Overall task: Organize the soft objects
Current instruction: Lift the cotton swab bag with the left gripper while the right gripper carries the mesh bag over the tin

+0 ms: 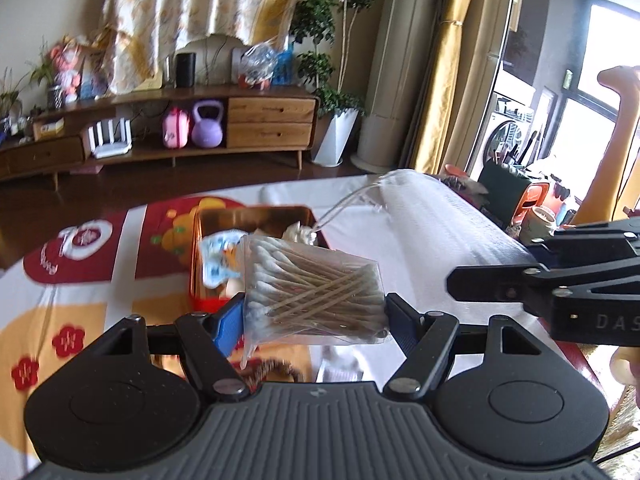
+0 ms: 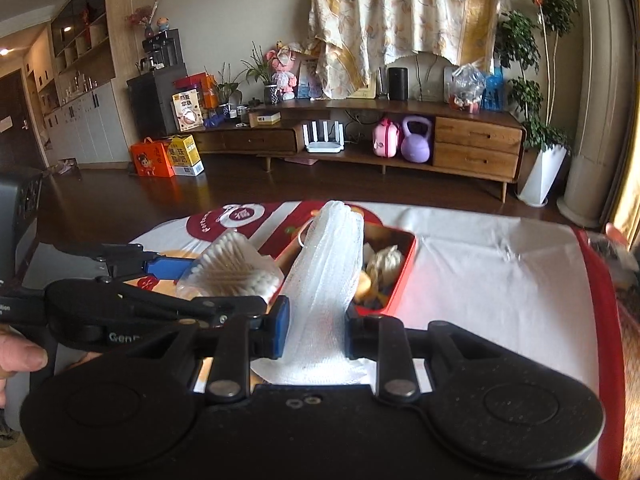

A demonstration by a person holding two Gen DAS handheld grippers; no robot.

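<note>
The left gripper (image 1: 316,312) stands fairly wide, its two blue-padded fingers (image 1: 228,322) pressed against the short ends of a clear bag of cotton swabs (image 1: 316,284). The bag spans the whole gap between the jaws and is carried clear of the patterned tablecloth (image 1: 80,320), tilted, with its far end higher and toward the right jaw. Beyond and just below the bag, ahead of the left jaw, sits an open red tin box (image 1: 256,216) with small items inside; what they are cannot be told through the blur.

The right gripper (image 2: 318,336) is closed much narrower, both pads squeezing a white mesh sponge (image 2: 324,272). The sponge rises from between the jaws and leans away from the tool, and a loose part spreads out below the fingers toward the camera. Its top end carries a white cord loop (image 2: 303,236). Directly behind the sponge lies the same tin box (image 2: 404,268), its right wall showing past the right jaw.

In the right wrist view, the left tool with its swab bag (image 2: 232,268) is just beside the right tool's left jaw.

A thumb (image 2: 24,356) shows at that view's left edge.
</note>
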